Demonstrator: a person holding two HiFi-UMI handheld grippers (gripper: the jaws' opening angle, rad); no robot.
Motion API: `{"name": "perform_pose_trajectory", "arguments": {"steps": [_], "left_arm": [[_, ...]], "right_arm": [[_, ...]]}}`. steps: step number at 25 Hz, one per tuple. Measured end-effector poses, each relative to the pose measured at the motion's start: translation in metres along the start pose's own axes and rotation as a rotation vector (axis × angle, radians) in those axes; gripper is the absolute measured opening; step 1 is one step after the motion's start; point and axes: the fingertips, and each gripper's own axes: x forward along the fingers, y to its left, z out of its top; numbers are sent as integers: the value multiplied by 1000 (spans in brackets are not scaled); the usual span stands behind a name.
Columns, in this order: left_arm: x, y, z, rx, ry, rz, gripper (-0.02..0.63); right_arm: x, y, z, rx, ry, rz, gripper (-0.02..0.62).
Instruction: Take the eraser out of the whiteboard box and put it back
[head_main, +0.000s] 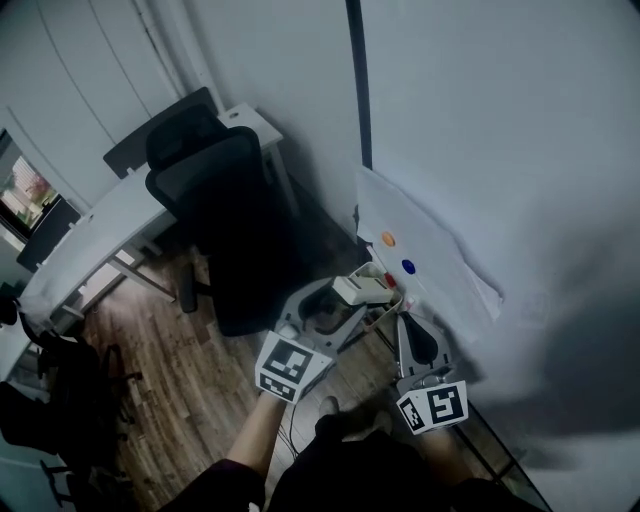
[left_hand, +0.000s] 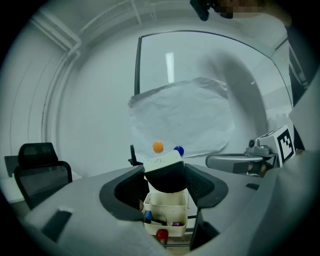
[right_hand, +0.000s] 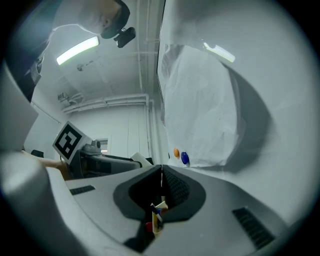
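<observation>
The eraser (left_hand: 167, 172), white on top with a black body, sits tilted between my left gripper's (left_hand: 168, 182) pads, which press on both its sides just above the cream whiteboard box (left_hand: 167, 207). Markers and a red cap lie in that box. In the head view the eraser (head_main: 358, 289) hangs over the box (head_main: 388, 305), which is fixed at the whiteboard's lower edge. My right gripper (head_main: 402, 318) reaches the box from the right. Its jaws (right_hand: 161, 192) stand together, with the box's thin wall (right_hand: 157, 220) running edge-on up between them.
A crumpled white paper (head_main: 420, 250) hangs on the whiteboard under an orange magnet (head_main: 388, 239) and a blue magnet (head_main: 407, 266). A black office chair (head_main: 225, 220) and a white desk (head_main: 110, 225) stand to the left on the wooden floor.
</observation>
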Motion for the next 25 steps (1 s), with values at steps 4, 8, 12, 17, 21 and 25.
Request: {"name": "perform_pose_trajectory", "arguments": {"steps": [4, 8, 12, 17, 21, 25], "left_arm": [[-25, -11, 4, -10, -73, 93, 252], [-48, -16, 7, -31, -121, 184, 252], [-67, -19, 6, -58, -139, 220, 252], [-84, -16, 1, -47, -143, 237, 252], [-92, -14, 3, -89, -164, 218, 252], [-96, -10, 0, -81, -176, 206, 252]], "right_arm": [[-9, 11, 6, 29, -6, 58, 3], [-16, 26, 9, 41, -10, 117, 4], [-20, 35, 8, 58, -10, 131, 4], [-22, 49, 6, 69, -16, 116, 3], [-22, 59, 8, 58, -23, 99, 4], [-23, 63, 4, 55, -20, 83, 5]]}}
